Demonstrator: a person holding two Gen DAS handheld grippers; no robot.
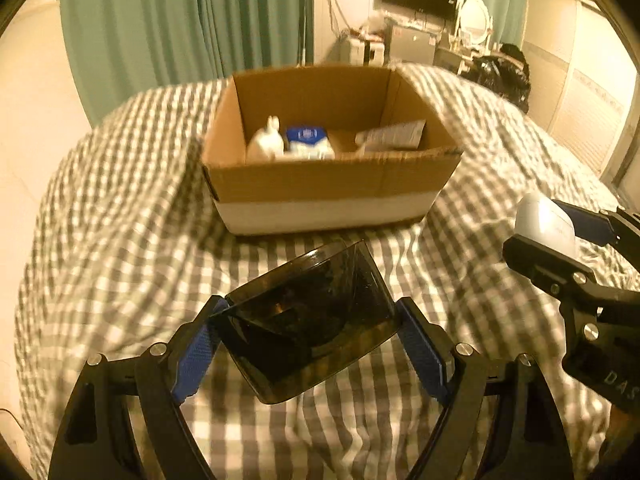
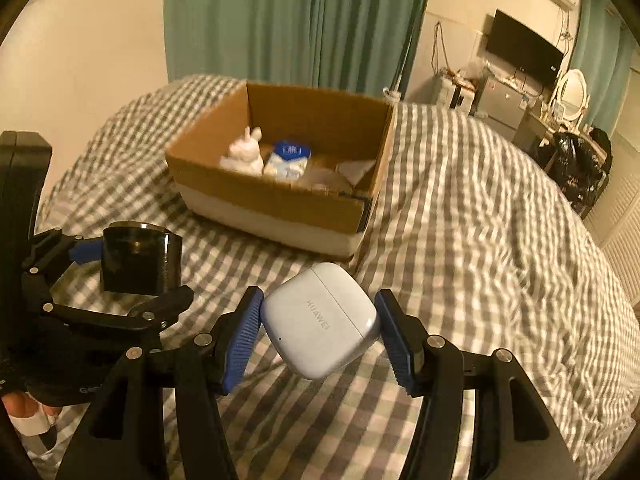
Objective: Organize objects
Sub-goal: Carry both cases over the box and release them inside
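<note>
My left gripper [image 1: 310, 330] is shut on a dark translucent plastic case [image 1: 308, 316] and holds it above the checked bedspread, short of the cardboard box [image 1: 320, 184]. It also shows in the right wrist view [image 2: 136, 260] at the left. My right gripper [image 2: 320, 324] is shut on a white Huawei earbud case [image 2: 320, 320], also above the bed in front of the box [image 2: 280, 200]. That case shows at the right edge of the left wrist view [image 1: 544, 228]. In the box lie a white rabbit figure [image 1: 266, 140], a blue-and-white packet [image 1: 310, 142] and a flat white packet [image 1: 394, 136].
The box stands on a bed with a grey-and-white checked cover [image 2: 480, 240]. Green curtains [image 1: 192, 20] hang behind it. A TV [image 2: 524, 48], a mirror, small appliances and a black bag [image 2: 576, 164] are at the far right, beyond the bed.
</note>
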